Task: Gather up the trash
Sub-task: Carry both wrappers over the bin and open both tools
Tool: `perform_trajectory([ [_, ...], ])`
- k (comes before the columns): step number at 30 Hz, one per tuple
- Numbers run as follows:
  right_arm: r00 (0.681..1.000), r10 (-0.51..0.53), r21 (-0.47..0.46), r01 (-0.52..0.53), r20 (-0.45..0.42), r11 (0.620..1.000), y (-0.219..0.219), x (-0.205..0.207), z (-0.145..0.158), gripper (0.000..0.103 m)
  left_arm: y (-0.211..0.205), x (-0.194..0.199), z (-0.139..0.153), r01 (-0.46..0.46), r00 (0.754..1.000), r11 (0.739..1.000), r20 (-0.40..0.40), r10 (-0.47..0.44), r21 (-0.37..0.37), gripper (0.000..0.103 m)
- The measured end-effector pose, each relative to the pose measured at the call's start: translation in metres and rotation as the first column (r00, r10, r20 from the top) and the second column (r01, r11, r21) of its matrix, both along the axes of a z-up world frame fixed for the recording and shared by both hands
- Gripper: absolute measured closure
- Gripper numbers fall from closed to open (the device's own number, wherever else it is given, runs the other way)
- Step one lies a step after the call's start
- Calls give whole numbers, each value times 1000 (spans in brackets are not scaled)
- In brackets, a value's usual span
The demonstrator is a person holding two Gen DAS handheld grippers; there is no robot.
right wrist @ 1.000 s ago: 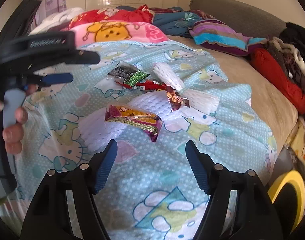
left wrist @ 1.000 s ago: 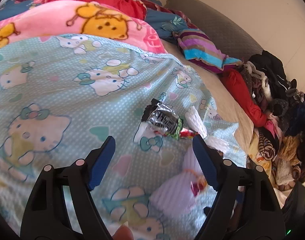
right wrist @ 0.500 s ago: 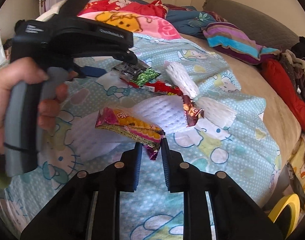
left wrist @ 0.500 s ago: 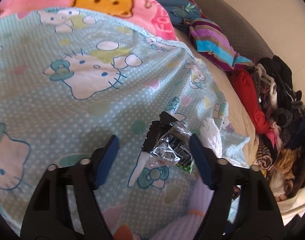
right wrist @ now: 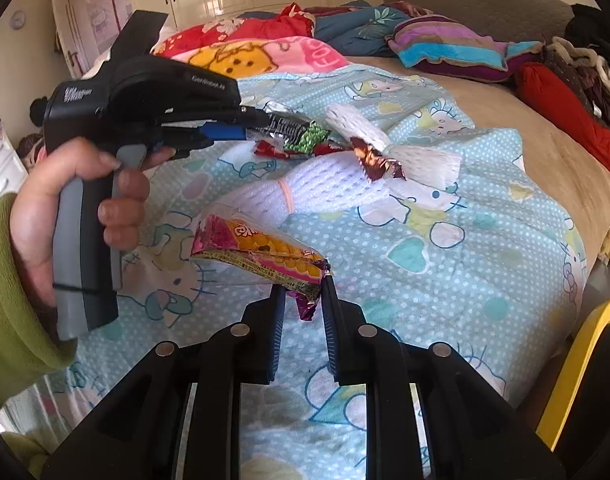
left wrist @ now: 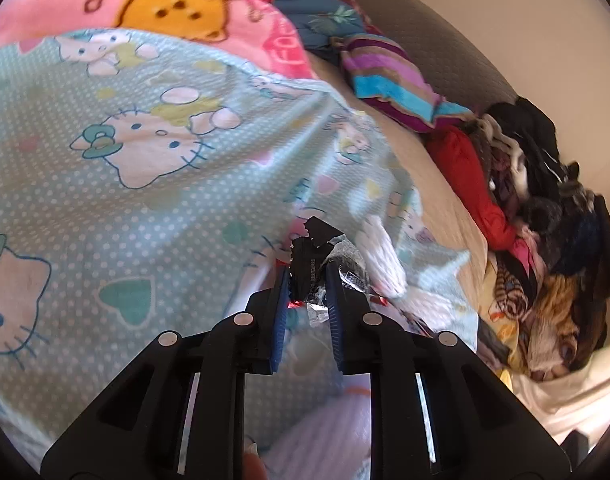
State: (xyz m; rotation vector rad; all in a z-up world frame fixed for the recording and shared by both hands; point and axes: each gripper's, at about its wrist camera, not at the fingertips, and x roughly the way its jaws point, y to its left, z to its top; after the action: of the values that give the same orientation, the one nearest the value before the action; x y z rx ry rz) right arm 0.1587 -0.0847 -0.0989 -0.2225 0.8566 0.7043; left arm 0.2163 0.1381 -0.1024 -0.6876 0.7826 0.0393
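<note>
A second ago we had both grippers spread wide above the bed with nothing between the fingers; now each has a wrapper. Our left gripper has moved in over the blue cat-print blanket, and its jaws are closing, blue ribbed pads pressing the black-and-silver wrapper, a crinkled glossy foil with a torn, jagged top edge and a green printed end seen from the right wrist view. Our right gripper sits nearly closed on the twisted magenta tail of the pink-and-yellow snack wrapper, a long flat shiny packet now lifted off the blanket, where earlier it lay flat on the white mesh. Left on the blanket: a red wrapper just beside the left gripper's catch, a creased copper-brown foil wrapper, and white foam mesh sleeves, soft and netted, one bound with a thin orange band. A hand in a green fleecy sleeve grips the left tool's grey handle. Further back lie a pink plush blanket and a striped velvety pillow.
</note>
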Motion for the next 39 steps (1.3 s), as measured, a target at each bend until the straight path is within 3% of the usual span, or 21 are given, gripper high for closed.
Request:
perform_trajectory([
  [20, 997, -72, 96, 74, -25, 993, -37, -26, 15, 85, -28, -78, 41, 32, 996, 996, 81, -38, 84, 95],
  [39, 984, -179, 167, 177, -4, 970, -89, -33, 38, 85, -83, -93, 77, 149, 976, 982, 143, -165, 119, 95],
])
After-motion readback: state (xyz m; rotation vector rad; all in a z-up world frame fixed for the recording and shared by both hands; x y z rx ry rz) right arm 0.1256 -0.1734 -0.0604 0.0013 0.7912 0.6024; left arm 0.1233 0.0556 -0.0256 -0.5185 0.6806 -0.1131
